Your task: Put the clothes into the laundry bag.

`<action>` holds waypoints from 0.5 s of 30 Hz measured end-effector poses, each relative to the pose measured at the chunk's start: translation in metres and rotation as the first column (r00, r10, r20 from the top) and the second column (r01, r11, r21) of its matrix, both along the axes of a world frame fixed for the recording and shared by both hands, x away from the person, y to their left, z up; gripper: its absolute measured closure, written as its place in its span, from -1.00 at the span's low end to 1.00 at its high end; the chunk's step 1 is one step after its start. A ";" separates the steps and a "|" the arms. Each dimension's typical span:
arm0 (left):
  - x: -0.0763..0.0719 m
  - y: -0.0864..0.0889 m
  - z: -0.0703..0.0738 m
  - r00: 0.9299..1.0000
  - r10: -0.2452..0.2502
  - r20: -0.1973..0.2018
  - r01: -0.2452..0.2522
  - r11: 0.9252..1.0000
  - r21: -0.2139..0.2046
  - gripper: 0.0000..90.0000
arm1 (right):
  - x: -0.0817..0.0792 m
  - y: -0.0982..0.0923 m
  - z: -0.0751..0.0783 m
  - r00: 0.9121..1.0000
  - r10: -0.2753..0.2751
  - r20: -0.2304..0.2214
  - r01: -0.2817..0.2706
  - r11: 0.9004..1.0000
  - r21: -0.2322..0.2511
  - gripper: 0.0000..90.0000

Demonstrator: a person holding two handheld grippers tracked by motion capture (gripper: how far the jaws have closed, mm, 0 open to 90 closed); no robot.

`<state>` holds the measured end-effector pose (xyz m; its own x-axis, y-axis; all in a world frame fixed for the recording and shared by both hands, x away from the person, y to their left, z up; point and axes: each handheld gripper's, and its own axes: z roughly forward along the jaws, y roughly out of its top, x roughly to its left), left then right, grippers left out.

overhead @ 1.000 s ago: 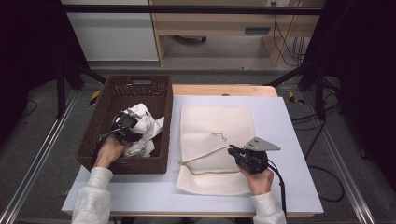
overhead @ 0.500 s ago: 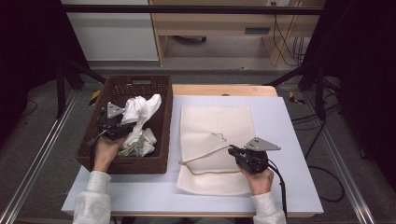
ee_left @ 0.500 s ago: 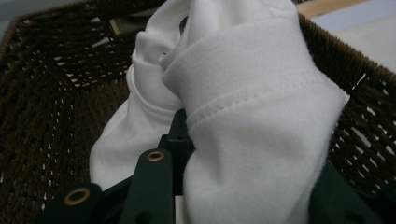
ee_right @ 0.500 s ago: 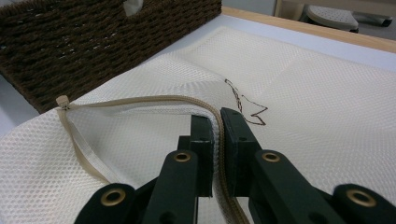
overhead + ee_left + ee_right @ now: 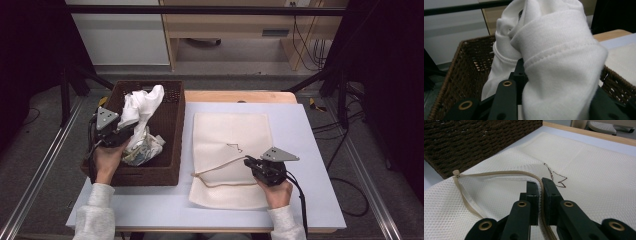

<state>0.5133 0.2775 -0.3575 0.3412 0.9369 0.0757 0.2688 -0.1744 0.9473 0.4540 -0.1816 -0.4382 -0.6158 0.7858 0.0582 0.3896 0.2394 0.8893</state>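
In the high view my left gripper (image 5: 129, 129) is shut on a white garment (image 5: 144, 102), which hangs lifted above the brown wicker basket (image 5: 170, 125). In the left gripper view the white garment (image 5: 554, 65) drapes over the jaws of the left gripper (image 5: 522, 75) and hides their tips. A cream mesh laundry bag (image 5: 230, 130) lies flat on the table to the right of the basket. My right gripper (image 5: 248, 161) is shut on the bag's open zipper edge (image 5: 499, 173), holding it slightly raised, with the right gripper (image 5: 540, 185) pinching the mesh.
More crumpled cloth (image 5: 142, 149) lies in the basket under the lifted garment. The basket's wall (image 5: 474, 142) stands close beside the bag's mouth. The white tabletop (image 5: 310, 150) has bare room right of the bag. A wooden strip (image 5: 240, 96) runs along the far edge.
My left gripper has lifted the white garment up out of the basket and shifted left. The right gripper holds the bag's zipper edge in the same place.
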 end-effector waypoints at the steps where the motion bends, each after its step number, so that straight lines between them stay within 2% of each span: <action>1: -0.001 0.000 0.003 1.000 0.000 0.010 0.000 1.000 -0.003 0.42 | 0.000 0.000 0.000 1.000 0.000 0.000 0.000 1.000 0.001 0.88; 7: -0.012 -0.002 0.034 0.994 0.001 0.106 0.002 1.000 -0.024 0.42 | 0.000 0.000 0.000 1.000 0.000 -0.001 0.000 1.000 0.002 0.88; 11: -0.024 -0.001 0.058 0.984 -0.006 0.177 0.018 0.998 -0.065 0.42 | -0.001 -0.001 0.001 1.000 -0.001 0.002 0.001 1.000 0.001 0.88; 13: -0.029 0.001 0.066 0.980 -0.013 0.199 0.031 0.996 -0.087 0.42 | -0.001 -0.001 0.001 1.000 -0.002 0.001 0.002 1.000 0.001 0.88; 15: -0.035 0.002 0.078 0.975 -0.016 0.222 0.037 0.995 -0.091 0.42 | -0.001 -0.001 0.001 1.000 -0.002 0.002 0.002 1.000 0.003 0.88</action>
